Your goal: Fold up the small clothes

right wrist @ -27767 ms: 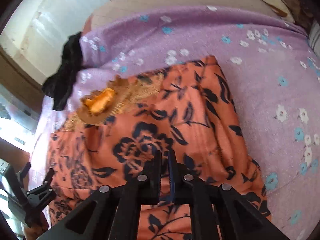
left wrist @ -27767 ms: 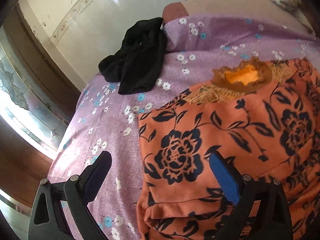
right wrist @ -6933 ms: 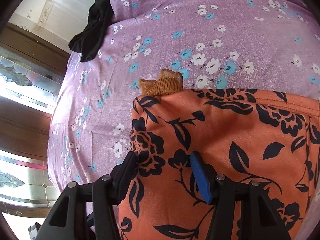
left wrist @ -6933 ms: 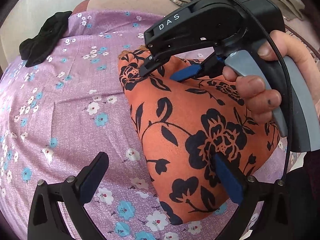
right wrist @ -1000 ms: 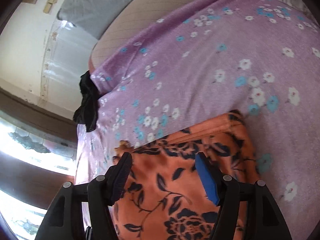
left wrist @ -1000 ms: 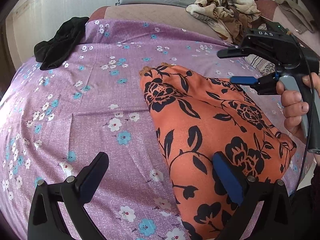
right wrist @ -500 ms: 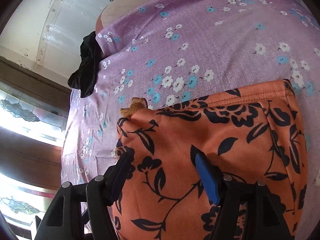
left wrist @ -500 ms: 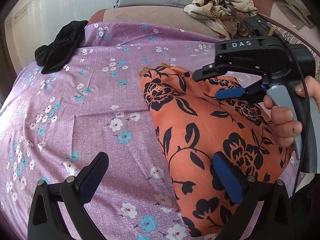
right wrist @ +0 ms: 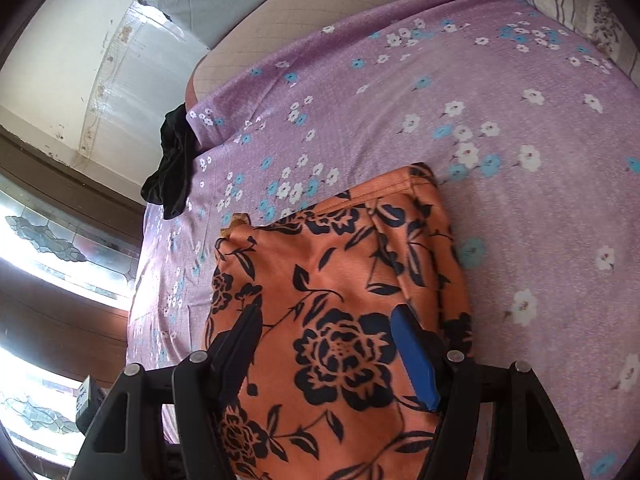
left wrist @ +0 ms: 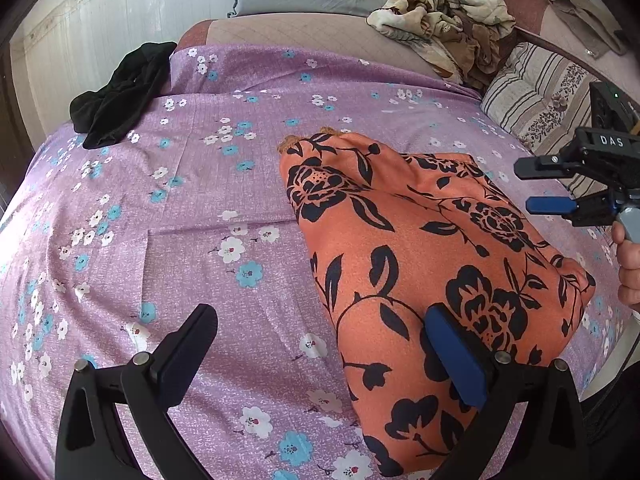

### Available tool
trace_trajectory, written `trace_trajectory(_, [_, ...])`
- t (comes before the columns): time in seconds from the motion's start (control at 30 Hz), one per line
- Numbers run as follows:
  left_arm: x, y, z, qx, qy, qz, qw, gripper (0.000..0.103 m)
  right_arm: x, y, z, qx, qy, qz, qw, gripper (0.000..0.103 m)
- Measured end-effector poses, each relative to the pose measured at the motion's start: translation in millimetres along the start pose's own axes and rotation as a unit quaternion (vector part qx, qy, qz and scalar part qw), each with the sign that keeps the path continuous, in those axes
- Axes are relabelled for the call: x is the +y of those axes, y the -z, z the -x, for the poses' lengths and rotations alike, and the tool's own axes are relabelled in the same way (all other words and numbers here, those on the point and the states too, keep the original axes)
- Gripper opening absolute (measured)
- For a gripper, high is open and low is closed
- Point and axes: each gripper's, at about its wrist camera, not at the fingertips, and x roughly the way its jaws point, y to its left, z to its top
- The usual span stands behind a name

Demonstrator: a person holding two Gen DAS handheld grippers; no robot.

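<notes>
Lying folded on the purple flowered bedsheet (left wrist: pixel 168 248), the orange black-flowered soft garment (left wrist: pixel 400 240) looks light and limp; hold it at a folded edge. Left gripper (left wrist: pixel 320 352) and right gripper (right wrist: pixel 328 340) hover over the garment, both released, grasping nothing.

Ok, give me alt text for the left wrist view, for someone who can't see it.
A folded orange garment with black flowers lies on a purple floral sheet. The open left gripper hovers over its near edge; the open right gripper is at the right edge. A black cloth lies at the sheet's far left corner.
</notes>
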Motion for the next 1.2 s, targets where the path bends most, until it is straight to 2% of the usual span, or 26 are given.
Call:
trace_trajectory(0.17, [0.5,-2.1,-2.1,0.000,0.008,0.001,1.0000,0.103,-34.2,6.7,13.9,0.003,0.005,-0.019,1.000,0.070])
trace_trajectory(0.27, [5.1,-6.9,-6.2,0.010,0.036,0.006,0.9993,0.103,-47.5,9.7,19.4,0.012,-0.002,-0.021,1.000,0.070])
trace_trajectory(0.43, [18.4,-13.3,-16.9,0.033,0.101,0.049,0.9931,0.103,-65.5,13.4,25.5,0.024,-0.030,-0.032,0.999,0.071])
trace_trajectory(0.67, [5.5,-14.1,-20.6,0.034,0.138,0.029,0.9895,0.103,-81.5,17.3,18.4,0.047,-0.043,-0.039,0.997,0.071])
trace_trajectory(0.87, [-16.4,-9.6,-29.4,0.039,0.128,-0.019,0.9909,0.103,-80.2,20.0,3.2,0.072,-0.055,-0.032,0.995,0.071])
trace_trajectory(1.2, [-17.2,-10.5,-30.1,0.042,0.128,-0.021,0.9907,0.103,-64.1,20.5,-23.3,0.092,-0.065,-0.016,0.994,0.072])
